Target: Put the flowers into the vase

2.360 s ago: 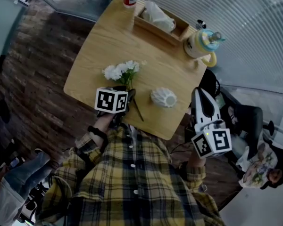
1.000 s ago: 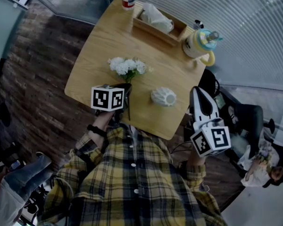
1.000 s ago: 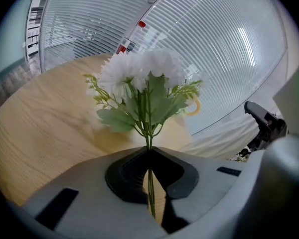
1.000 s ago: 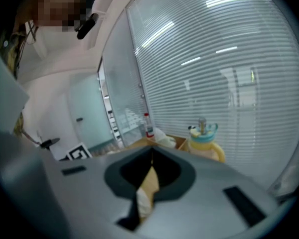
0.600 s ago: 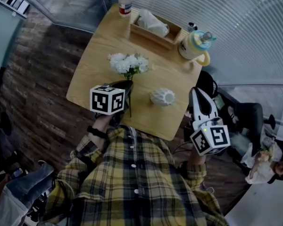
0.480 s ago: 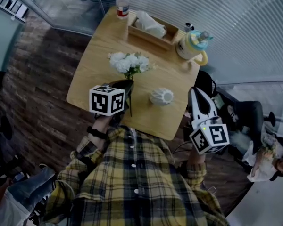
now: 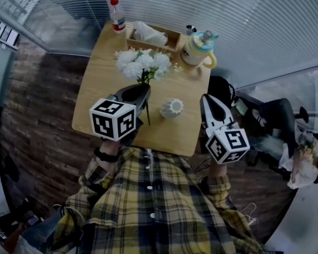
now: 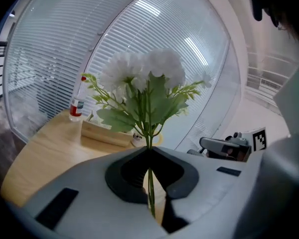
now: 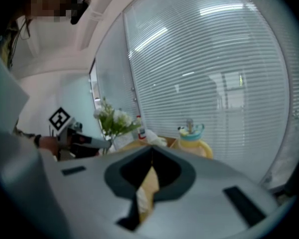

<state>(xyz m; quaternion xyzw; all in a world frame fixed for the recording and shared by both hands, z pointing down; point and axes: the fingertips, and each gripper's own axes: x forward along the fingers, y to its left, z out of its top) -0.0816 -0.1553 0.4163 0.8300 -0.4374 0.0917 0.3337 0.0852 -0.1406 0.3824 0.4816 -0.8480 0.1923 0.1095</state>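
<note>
The left gripper point(image 8: 149, 152) jaws clamp the flowers point(image 8: 144, 76) by the stems, blooms above the jaws. The right gripper point(image 9: 150, 151) jaws are closed, empty. The vase point(image 7: 171, 108) stands between both grippers.

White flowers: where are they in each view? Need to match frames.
Head view: flowers upper centre.
Left gripper view: centre, stems clamped in the left tool.
Right gripper view: small, left of centre.
Shared landmark: red-capped bottle.
</note>
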